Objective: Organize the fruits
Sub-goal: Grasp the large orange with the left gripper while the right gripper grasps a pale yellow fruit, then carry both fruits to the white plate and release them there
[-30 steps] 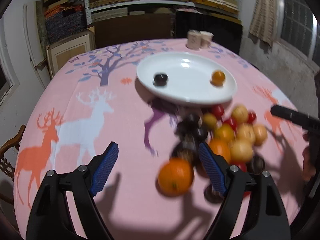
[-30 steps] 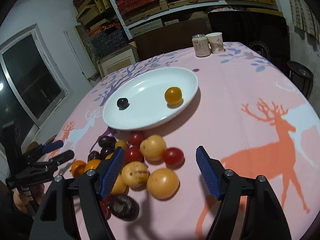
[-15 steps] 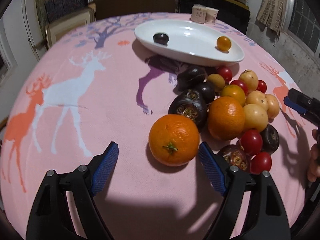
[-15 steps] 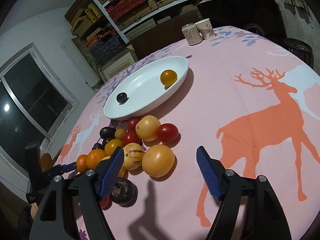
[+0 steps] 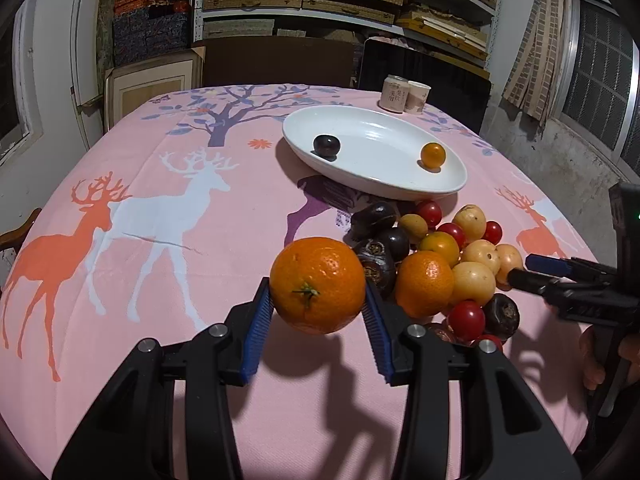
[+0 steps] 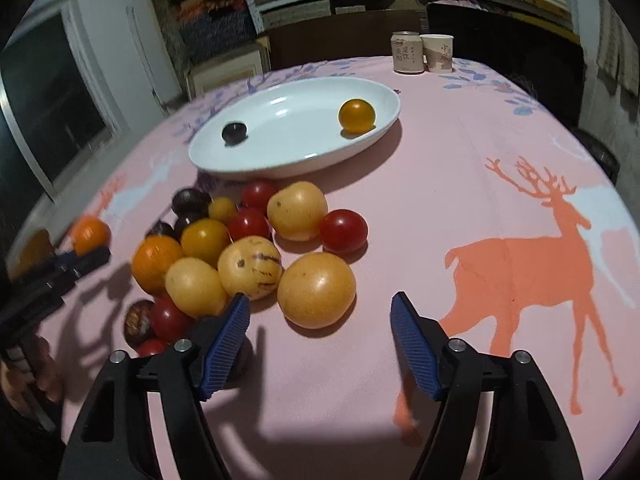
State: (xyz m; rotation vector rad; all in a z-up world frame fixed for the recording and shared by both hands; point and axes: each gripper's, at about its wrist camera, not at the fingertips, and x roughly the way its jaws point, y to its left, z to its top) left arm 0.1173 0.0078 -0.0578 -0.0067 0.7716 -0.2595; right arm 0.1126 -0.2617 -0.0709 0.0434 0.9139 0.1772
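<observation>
My left gripper (image 5: 318, 300) is shut on a big orange (image 5: 318, 285) and holds it above the pink tablecloth, left of the fruit pile (image 5: 444, 256). The white oval plate (image 5: 384, 184) behind holds a dark plum (image 5: 326, 145) and a small orange fruit (image 5: 433, 155). My right gripper (image 6: 320, 312) is open, its pads on either side of a yellow round fruit (image 6: 316, 289) at the near edge of the pile (image 6: 224, 248). The plate also shows in the right wrist view (image 6: 280, 160). The held orange shows there far left (image 6: 90, 234).
A can (image 6: 407, 53) and a paper cup (image 6: 438, 53) stand at the far table edge behind the plate. Shelves with boxes fill the back wall. A wooden chair (image 5: 16, 232) sits at the table's left edge.
My left gripper has closed on the big orange and lifted it off the cloth. My right gripper has moved in toward the yellow fruit at the pile's edge, still open.
</observation>
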